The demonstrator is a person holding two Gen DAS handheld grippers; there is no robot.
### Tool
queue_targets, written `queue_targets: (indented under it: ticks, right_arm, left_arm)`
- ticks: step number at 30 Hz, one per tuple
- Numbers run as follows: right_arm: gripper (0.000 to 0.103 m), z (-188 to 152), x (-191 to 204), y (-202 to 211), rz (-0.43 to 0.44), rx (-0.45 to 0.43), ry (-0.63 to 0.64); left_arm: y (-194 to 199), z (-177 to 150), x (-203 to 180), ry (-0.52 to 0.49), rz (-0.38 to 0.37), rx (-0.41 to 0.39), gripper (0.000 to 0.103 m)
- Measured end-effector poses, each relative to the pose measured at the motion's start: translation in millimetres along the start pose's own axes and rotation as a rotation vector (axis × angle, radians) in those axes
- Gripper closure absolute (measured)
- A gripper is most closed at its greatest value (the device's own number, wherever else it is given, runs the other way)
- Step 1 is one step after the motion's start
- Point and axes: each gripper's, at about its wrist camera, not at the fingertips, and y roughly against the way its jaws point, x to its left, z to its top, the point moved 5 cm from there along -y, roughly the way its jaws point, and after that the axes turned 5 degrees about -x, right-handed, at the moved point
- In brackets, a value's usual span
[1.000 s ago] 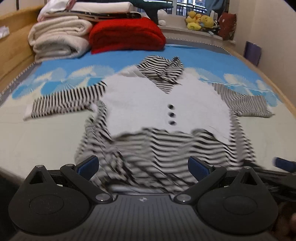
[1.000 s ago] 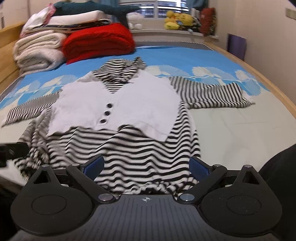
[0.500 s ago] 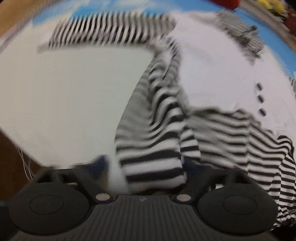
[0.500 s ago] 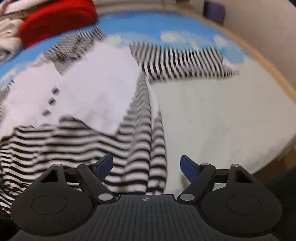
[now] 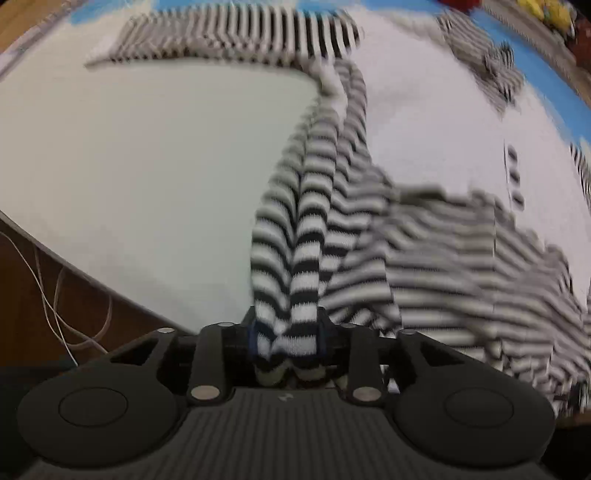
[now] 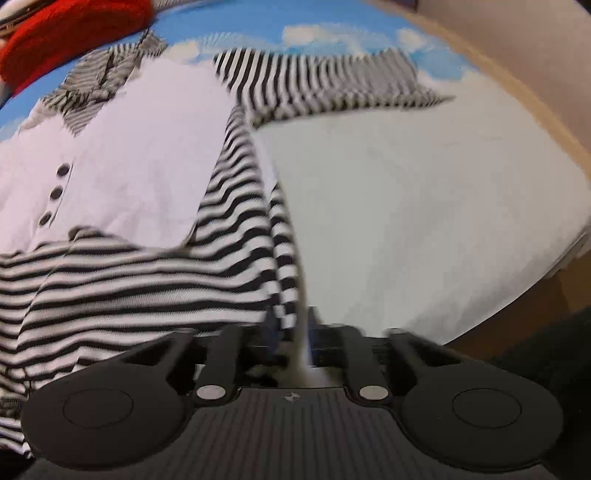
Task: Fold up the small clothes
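A small black-and-white striped dress (image 5: pixel 424 240) with a white vest front and three dark buttons (image 6: pixel 55 194) lies spread on the bed. My left gripper (image 5: pixel 286 332) is shut on the bunched lower left corner of its striped hem. My right gripper (image 6: pixel 291 332) is shut on the lower right corner of the hem (image 6: pixel 284 288). Both corners are lifted slightly off the bed. The left sleeve (image 5: pixel 229 37) and right sleeve (image 6: pixel 325 81) lie stretched out sideways. The views are blurred by motion.
The bed sheet (image 5: pixel 147 166) is pale with a blue pattern at the far end (image 6: pixel 258 29). A red blanket (image 6: pixel 66 33) lies at the head. The bed's front edge and wooden floor with a thin cable (image 5: pixel 55 306) are close by.
Both grippers moved down to the hem corners, left to the left and right to the right, and closed from open onto the striped fabric.
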Motion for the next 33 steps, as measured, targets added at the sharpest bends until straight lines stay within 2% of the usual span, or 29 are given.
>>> queue_targets:
  ticks: [2, 3, 4, 5, 7, 9, 10, 11, 13, 15, 18, 21, 25, 27, 29, 33]
  right_arm:
    - [0.06, 7, 0, 19, 0.002, -0.1, -0.014]
    - [0.057, 9, 3, 30, 0.02, -0.152, -0.003]
    - [0.056, 10, 7, 38, 0.048, -0.186, 0.014]
    - [0.053, 10, 14, 44, 0.088, -0.211, 0.034]
    - [0.05, 7, 27, 43, 0.162, -0.191, 0.058]
    - [0.047, -8, 38, 21, 0.198, -0.033, 0.097]
    - [0.05, -20, 41, 9, 0.187, 0.06, 0.128]
    - [0.055, -29, 42, 3, 0.162, 0.095, 0.156]
    - [0.056, -27, 46, 12, 0.149, 0.05, 0.18]
    - [0.054, -15, 46, 34, 0.183, -0.047, 0.162]
    - [0.051, 5, 43, 64, 0.24, -0.202, 0.124]
    - [0.042, 35, 32, 89, 0.258, -0.329, 0.085]
    - [0.037, 82, 25, 122, 0.275, -0.466, 0.081]
    - [0.035, 109, 29, 132, 0.28, -0.516, 0.101]
    - [0.034, 136, 34, 137, 0.294, -0.541, 0.108]
    - [0.034, 182, 52, 135, 0.322, -0.551, 0.123]
  left_arm:
    - [24, 13, -8, -0.068, 0.013, -0.141, 0.048]
    - [34, 18, -16, -0.101, -0.007, -0.205, 0.046]
    - [38, 21, -23, -0.118, -0.044, -0.231, 0.046]
    - [38, 22, -29, -0.121, -0.096, -0.222, 0.046]
    - [26, 16, -36, -0.108, -0.146, -0.136, 0.049]
    - [-3, 5, -40, -0.137, -0.085, 0.018, 0.049]
    - [-13, 3, -39, -0.145, -0.057, 0.062, 0.049]
    - [-10, 5, -39, -0.136, -0.057, 0.058, 0.049]
    - [10, 16, -44, -0.14, -0.079, -0.03, 0.049]
    - [36, 29, -47, -0.155, -0.097, -0.154, 0.049]
    - [62, 44, -52, -0.141, -0.104, -0.289, 0.047]
    - [78, 77, -44, -0.088, -0.092, -0.358, 0.047]
    - [96, 130, -25, -0.033, -0.064, -0.461, 0.047]
    - [96, 166, -16, -0.003, -0.045, -0.493, 0.053]
    - [86, 196, -4, 0.007, -0.013, -0.516, 0.071]
    - [43, 243, 26, 0.038, 0.064, -0.526, 0.077]
